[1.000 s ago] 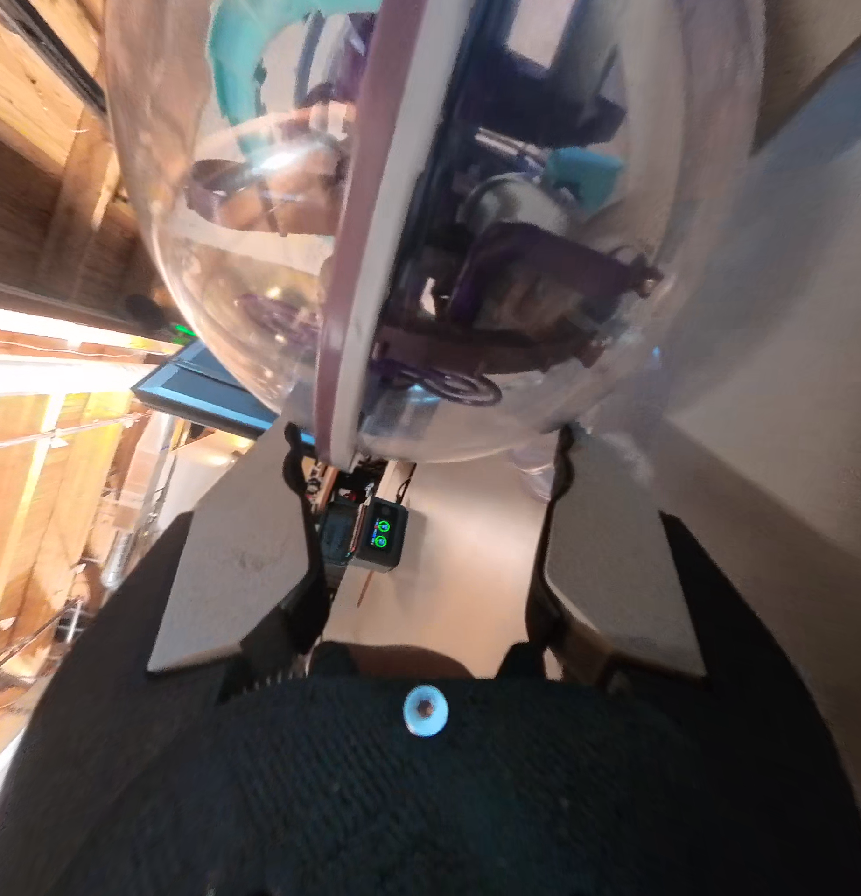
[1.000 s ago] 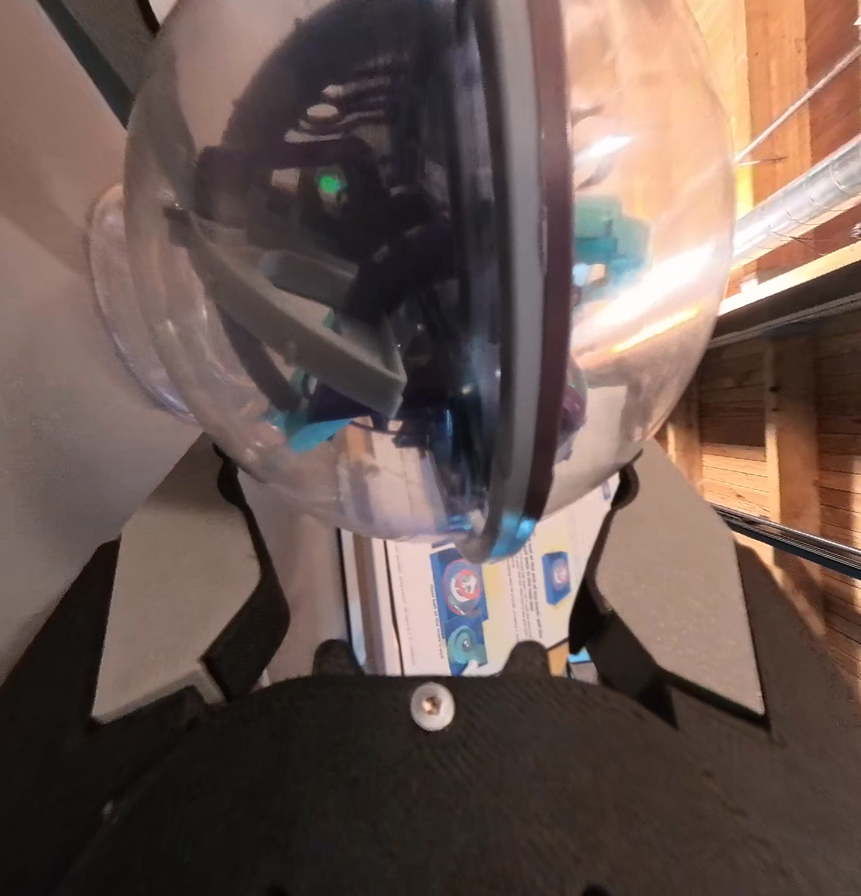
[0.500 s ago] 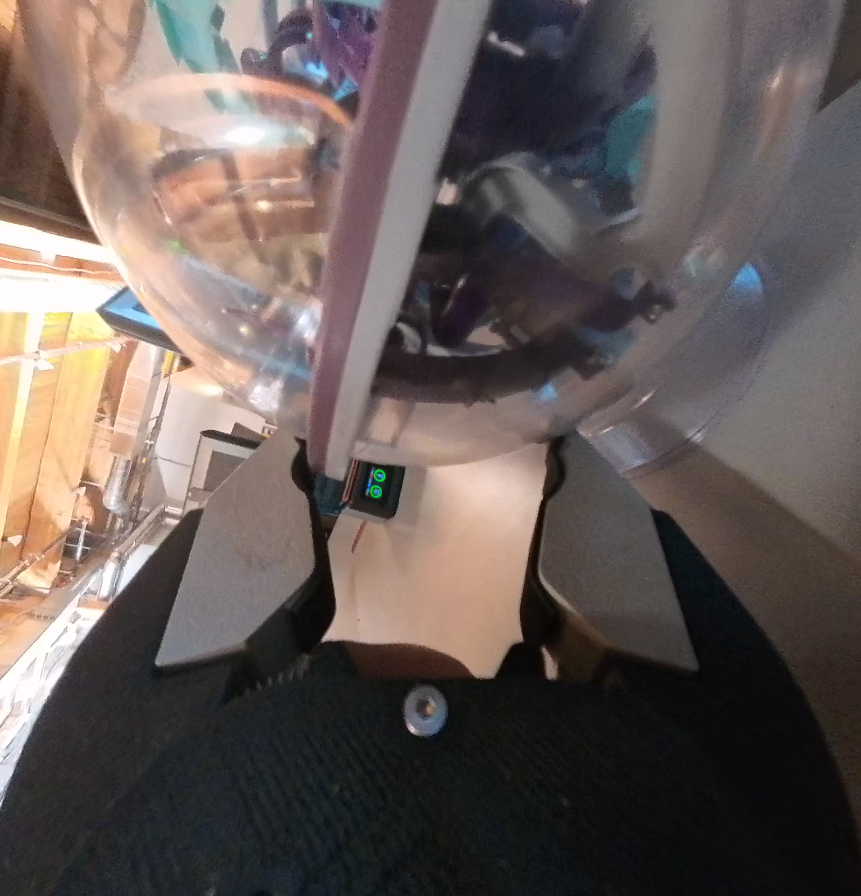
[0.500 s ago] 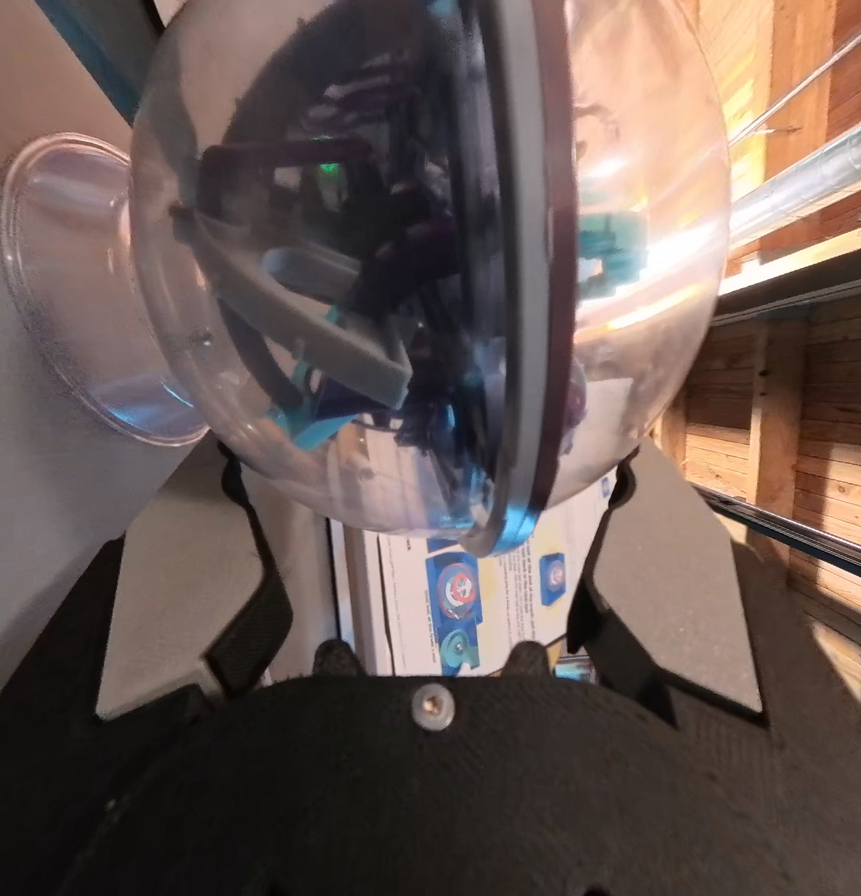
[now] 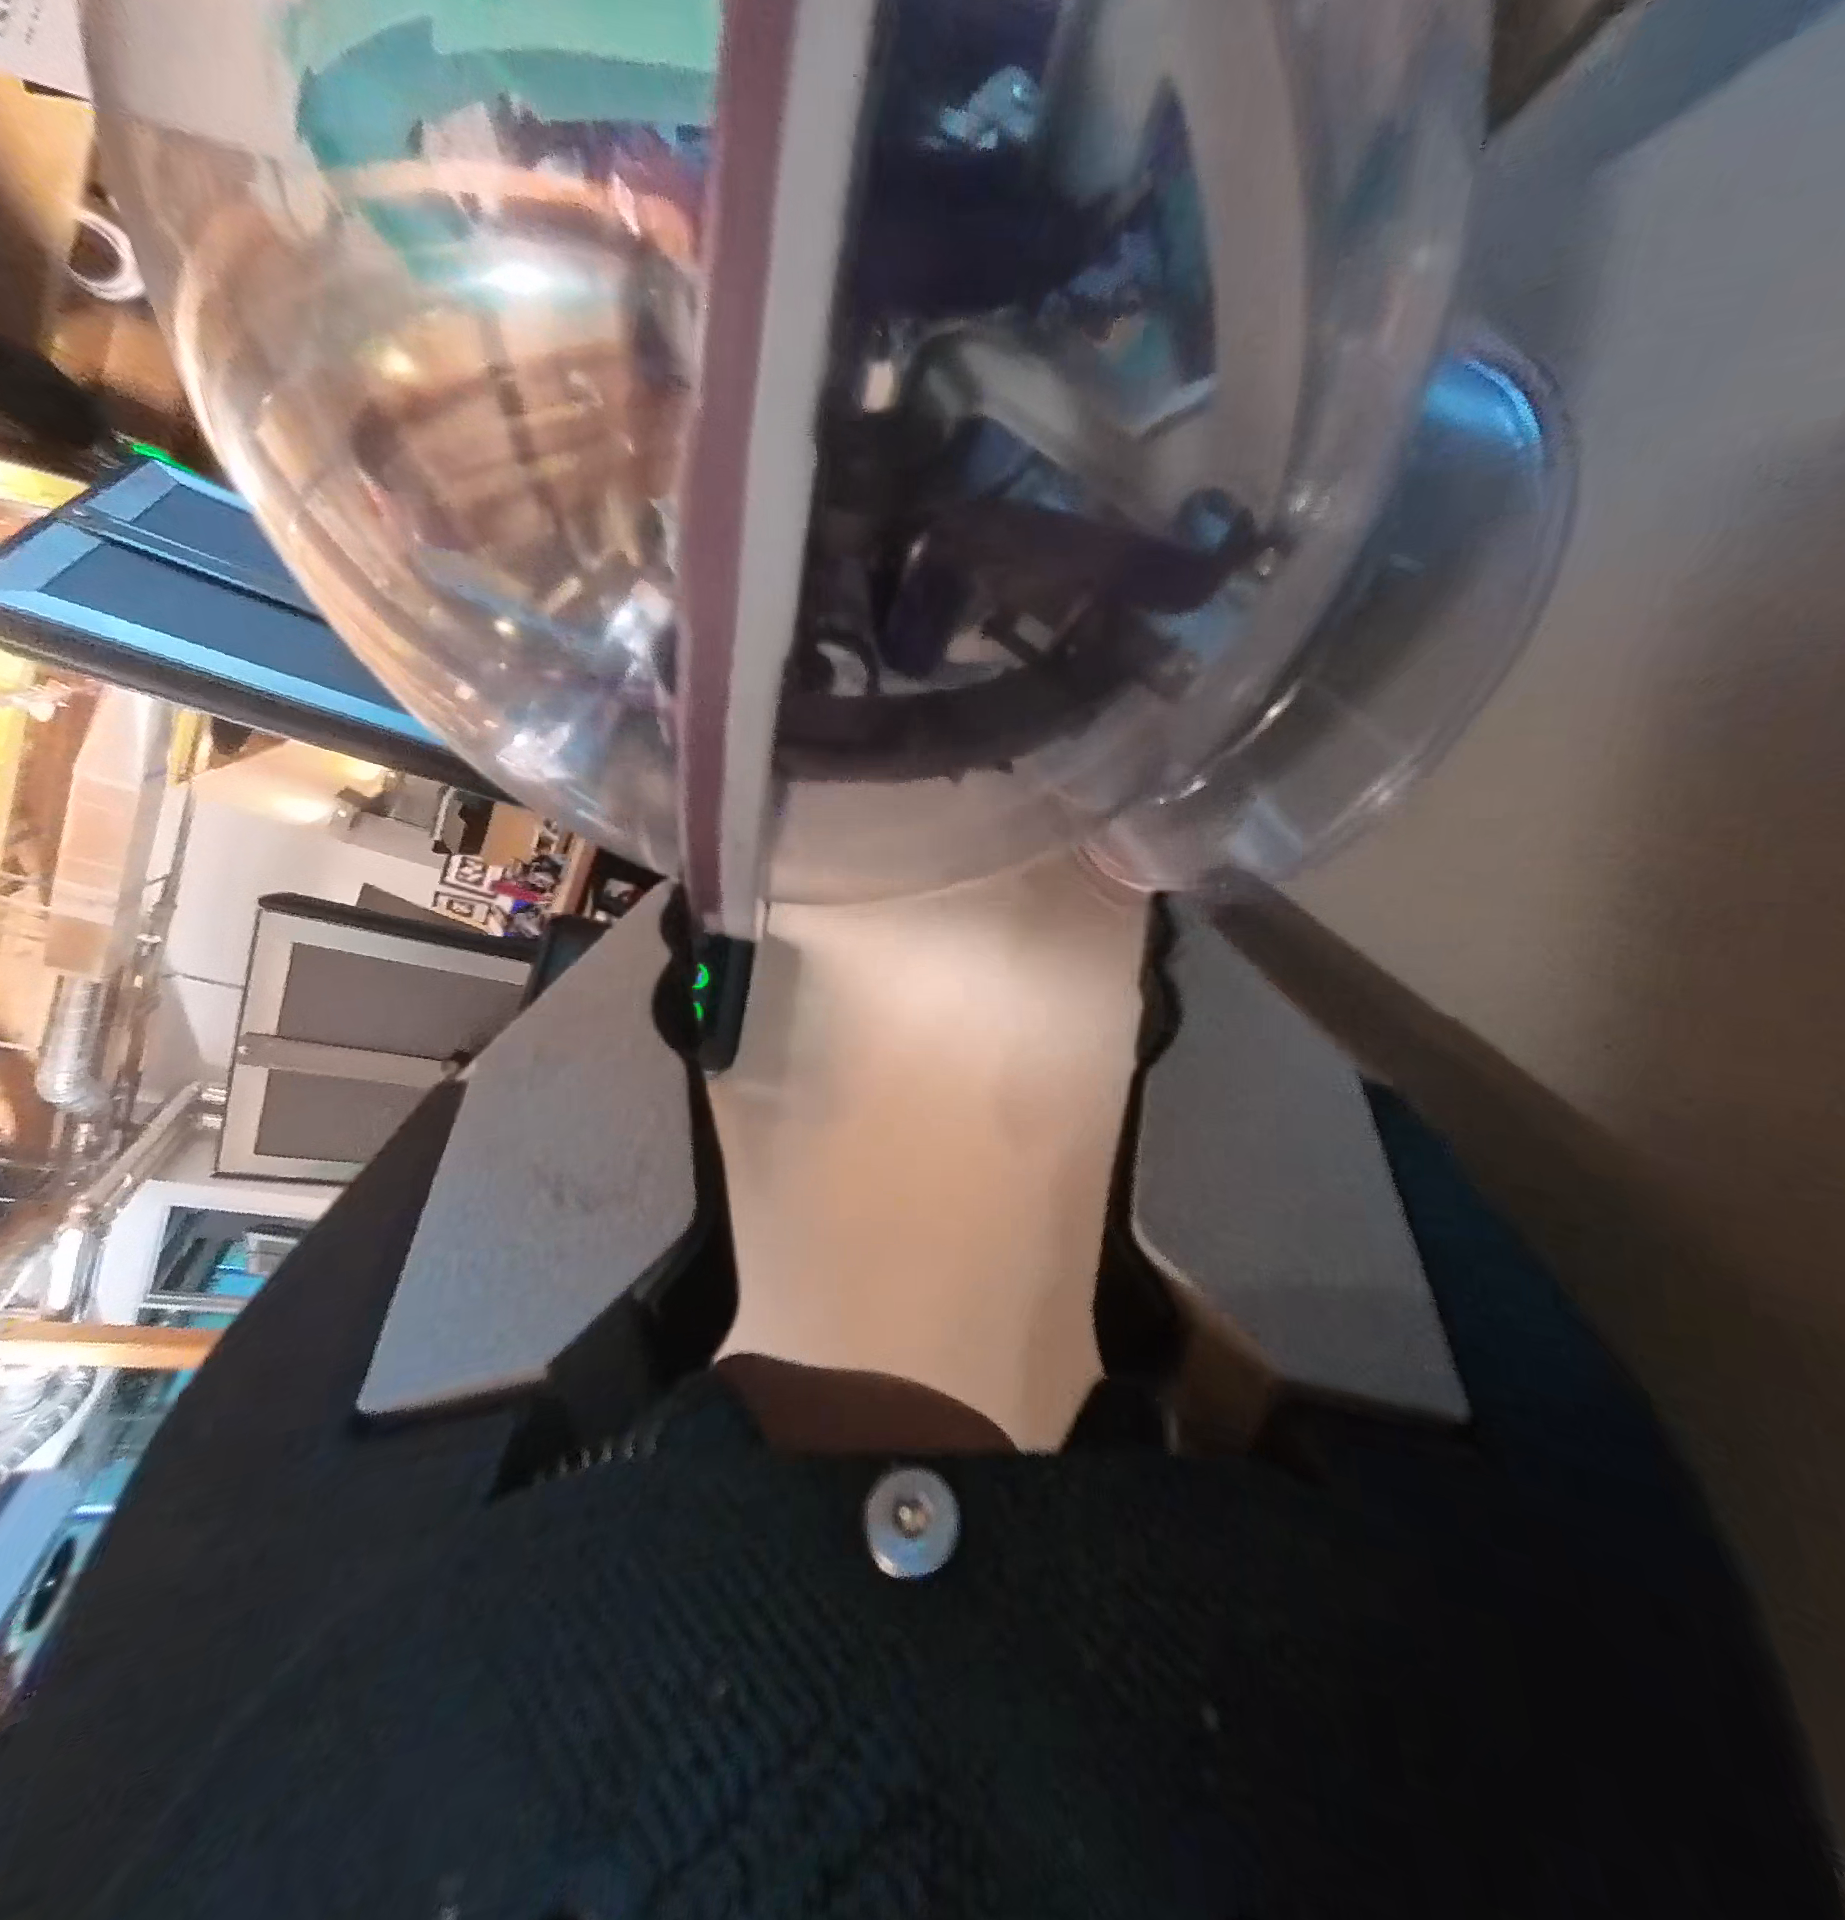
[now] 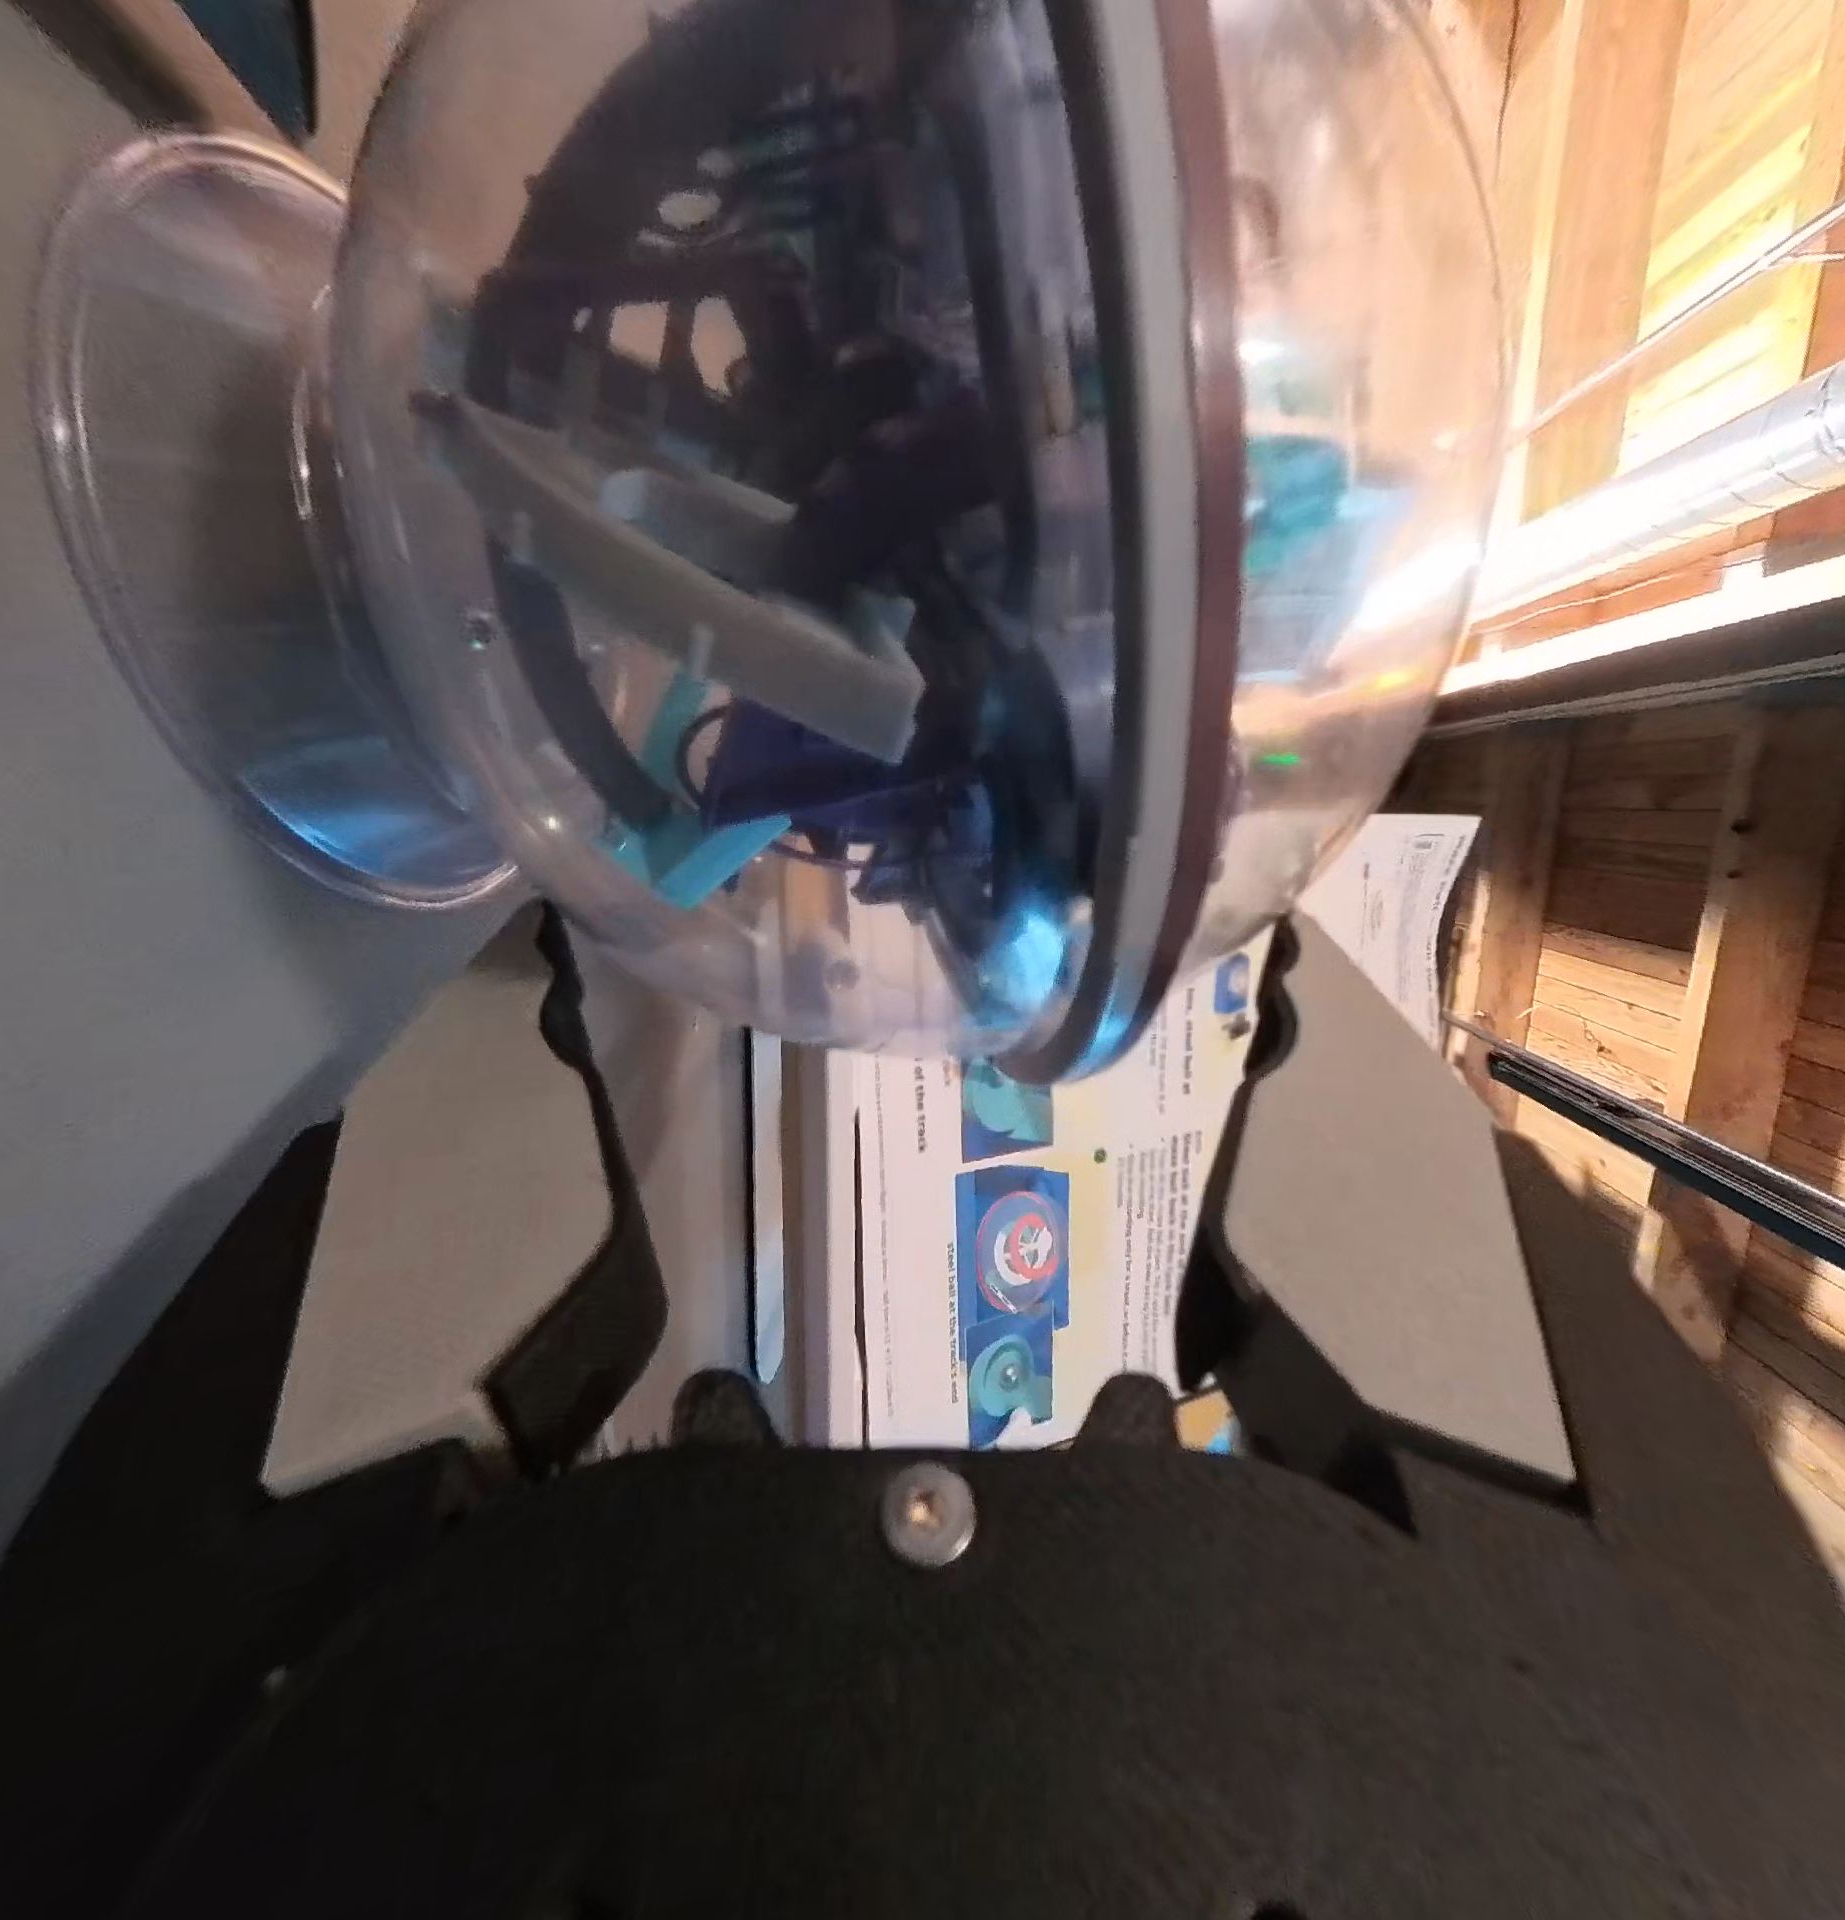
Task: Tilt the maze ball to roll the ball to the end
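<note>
The maze ball (image 5: 752,436) is a clear sphere with a grey and purple band around its middle and purple, teal and grey tracks inside. It fills the top of both views, including the right wrist view (image 6: 897,499). My left gripper (image 5: 918,914) and my right gripper (image 6: 913,935) hold it from opposite sides, each with both fingertips pressed on the sphere's lower curve. The ball rests against a clear round stand (image 5: 1469,623), which also shows in the right wrist view (image 6: 170,520). I cannot make out the small rolling ball inside.
The grey table (image 5: 1676,935) runs along the right of the left wrist view. A printed instruction sheet (image 6: 1001,1195) lies behind the ball in the right wrist view. A small black device with green lights (image 5: 715,997) sits beyond the left fingers. Wooden walls (image 6: 1676,935) stand behind.
Both grippers have turned the ball while keeping hold of it. The clear stand has come further into view beside the ball. The inner tracks have shifted.
</note>
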The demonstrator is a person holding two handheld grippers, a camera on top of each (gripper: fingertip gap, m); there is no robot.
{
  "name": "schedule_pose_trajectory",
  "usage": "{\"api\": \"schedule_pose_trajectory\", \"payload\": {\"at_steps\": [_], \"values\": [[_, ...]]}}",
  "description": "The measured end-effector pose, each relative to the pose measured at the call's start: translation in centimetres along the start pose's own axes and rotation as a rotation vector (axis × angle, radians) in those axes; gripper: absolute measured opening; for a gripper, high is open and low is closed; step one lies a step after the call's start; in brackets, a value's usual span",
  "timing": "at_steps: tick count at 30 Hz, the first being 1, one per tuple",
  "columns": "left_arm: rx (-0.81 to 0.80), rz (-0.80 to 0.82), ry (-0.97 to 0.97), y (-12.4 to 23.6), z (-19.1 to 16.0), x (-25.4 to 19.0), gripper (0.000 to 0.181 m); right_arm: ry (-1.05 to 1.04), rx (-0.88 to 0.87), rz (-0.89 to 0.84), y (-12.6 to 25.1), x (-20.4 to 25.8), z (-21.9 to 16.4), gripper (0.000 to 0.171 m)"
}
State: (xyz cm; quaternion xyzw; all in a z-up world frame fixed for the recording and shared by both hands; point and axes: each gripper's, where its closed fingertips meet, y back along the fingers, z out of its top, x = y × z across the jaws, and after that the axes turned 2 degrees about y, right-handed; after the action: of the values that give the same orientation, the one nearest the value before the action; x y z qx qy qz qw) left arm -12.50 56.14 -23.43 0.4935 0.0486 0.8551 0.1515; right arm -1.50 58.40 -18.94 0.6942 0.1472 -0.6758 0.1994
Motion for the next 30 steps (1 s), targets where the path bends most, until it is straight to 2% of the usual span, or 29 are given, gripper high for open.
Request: {"api": "schedule_pose_trajectory", "payload": {"at_steps": [5, 6, 10, 15, 19, 22, 24, 26, 27, 30], "values": [[-0.012, -0.054, 0.096, 0.7, -0.7, -0.4, 0.075, -0.096, -0.066, 0.082, 1.7, 0.5, -0.1, 0.103], [-0.012, -0.063, 0.120, 0.7, -0.8, -0.3, 0.078, -0.122, -0.075, 0.107, 2.0, 0.7, -0.3, 0.098], [-0.018, -0.072, 0.178, 0.9, -1.0, 0.2, 0.082, -0.226, -0.123, 0.164, 3.1, 0.4, -0.6, 0.098], [-0.026, -0.104, 0.254, 1.3, -0.8, 0.5, 0.082, -0.559, -0.257, 0.340, 4.5, -0.1, 0.2, 0.095], [-0.050, -0.136, 0.339, 1.6, -0.4, 0.7, 0.081, -0.777, -0.351, 0.387, 5.3, -1.9, 0.7, 0.090], [-0.100, -0.241, 0.452, 2.3, 0.6, 0.4, 0.081, -0.974, -0.433, 0.462, 6.1, -3.1, 1.4, 0.090], [-0.142, -0.423, 0.538, 3.5, 1.6, -1.0, 0.084, -1.109, -0.492, 0.539, 6.6, -3.7, 1.9, 0.097], [-0.142, -0.609, 0.611, 4.8, 2.0, -2.6, 0.096, -1.245, -0.532, 0.604, 6.7, -4.2, 2.0, 0.110], [-0.143, -0.653, 0.646, 5.1, 2.2, -2.8, 0.104, -1.313, -0.537, 0.627, 6.5, -4.3, 1.9, 0.115], [-0.151, -0.688, 0.786, 4.9, 2.6, -2.3, 0.106, -1.492, -0.502, 0.689, 5.6, -3.9, 1.3, 0.131]]}}
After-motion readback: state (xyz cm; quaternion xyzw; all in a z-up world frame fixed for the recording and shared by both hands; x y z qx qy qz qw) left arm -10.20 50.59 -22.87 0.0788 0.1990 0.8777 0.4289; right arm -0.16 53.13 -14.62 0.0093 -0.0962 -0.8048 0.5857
